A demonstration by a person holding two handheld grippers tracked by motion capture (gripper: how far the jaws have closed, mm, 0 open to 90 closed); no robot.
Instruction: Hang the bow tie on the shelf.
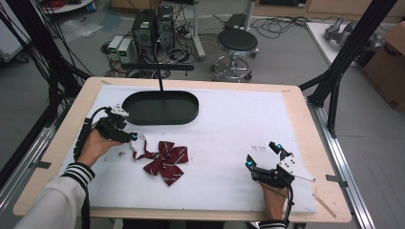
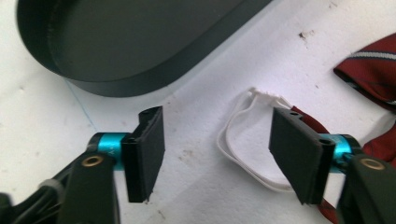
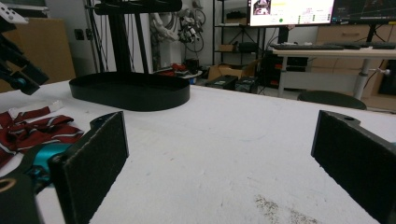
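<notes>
A dark red striped bow tie point(image 1: 165, 160) lies flat on the white mat, left of centre. Its white elastic loop point(image 2: 243, 140) trails off its left end and lies between the jaws of my left gripper point(image 2: 217, 149). The pads stand apart over the mat and do not press on the loop. In the high view my left gripper point(image 1: 136, 142) sits at the tie's left tip. My right gripper point(image 1: 261, 153) rests at the front right of the mat, open wide with nothing between its jaws point(image 3: 219, 158). From there the bow tie point(image 3: 37, 128) shows at far left.
A black oval tray point(image 1: 160, 107) on a stand's base sits at the back left of the mat, just beyond my left gripper. The wooden table edge point(image 1: 305, 143) frames the mat. A black stool point(image 1: 237, 43) and computer cases stand on the floor behind.
</notes>
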